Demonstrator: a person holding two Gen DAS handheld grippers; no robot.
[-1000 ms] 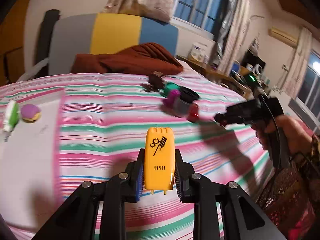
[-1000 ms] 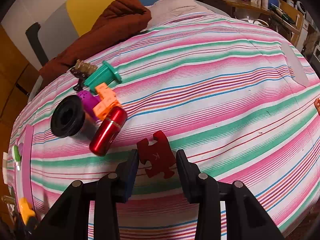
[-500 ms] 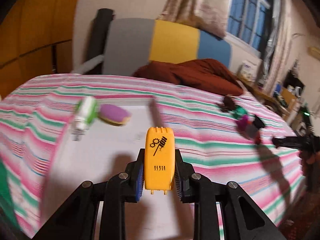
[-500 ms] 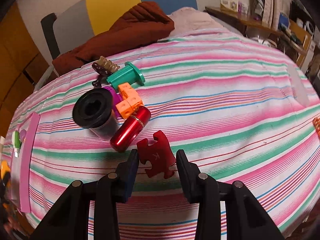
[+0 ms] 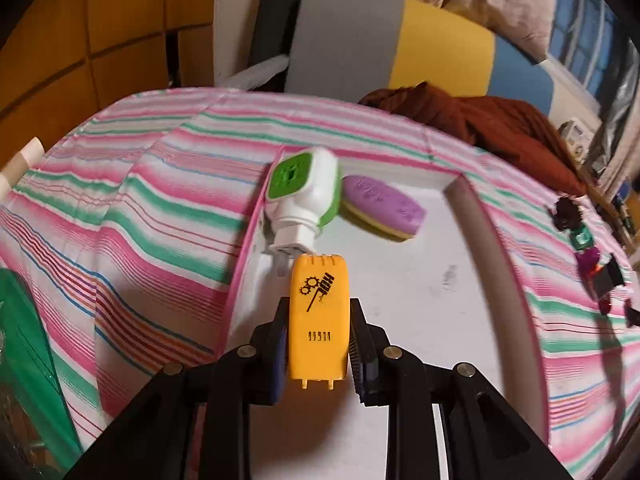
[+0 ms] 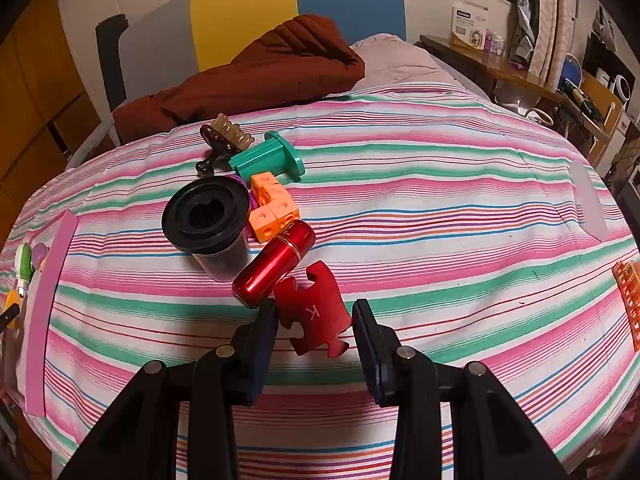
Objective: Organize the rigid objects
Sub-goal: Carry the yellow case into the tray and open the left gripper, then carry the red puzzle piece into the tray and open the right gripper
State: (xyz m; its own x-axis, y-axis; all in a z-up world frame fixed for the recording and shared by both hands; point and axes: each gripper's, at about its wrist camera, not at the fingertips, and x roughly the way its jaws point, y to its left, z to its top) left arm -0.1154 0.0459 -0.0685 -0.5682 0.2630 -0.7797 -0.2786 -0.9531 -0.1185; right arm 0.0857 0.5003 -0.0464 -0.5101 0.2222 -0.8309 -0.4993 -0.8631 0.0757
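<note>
left gripper [image 5: 318,350] around yellow block [image 5: 318,320]; right gripper [image 6: 314,330] around red puzzle piece [image 6: 314,312]

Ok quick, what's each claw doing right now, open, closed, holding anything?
Left claw: shut on the yellow block, above the white tray.
Right claw: shut on the red puzzle piece.

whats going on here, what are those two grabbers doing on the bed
A person is sorting small hard items on a striped bedspread with a handheld gripper in each hand. The left gripper is shut on a yellow plastic piece and holds it over a white tray with a pink rim, where a green and white plug and a purple soap already lie. The right gripper holds a red puzzle piece beside a pile with a red tube and a black canister.
</note>
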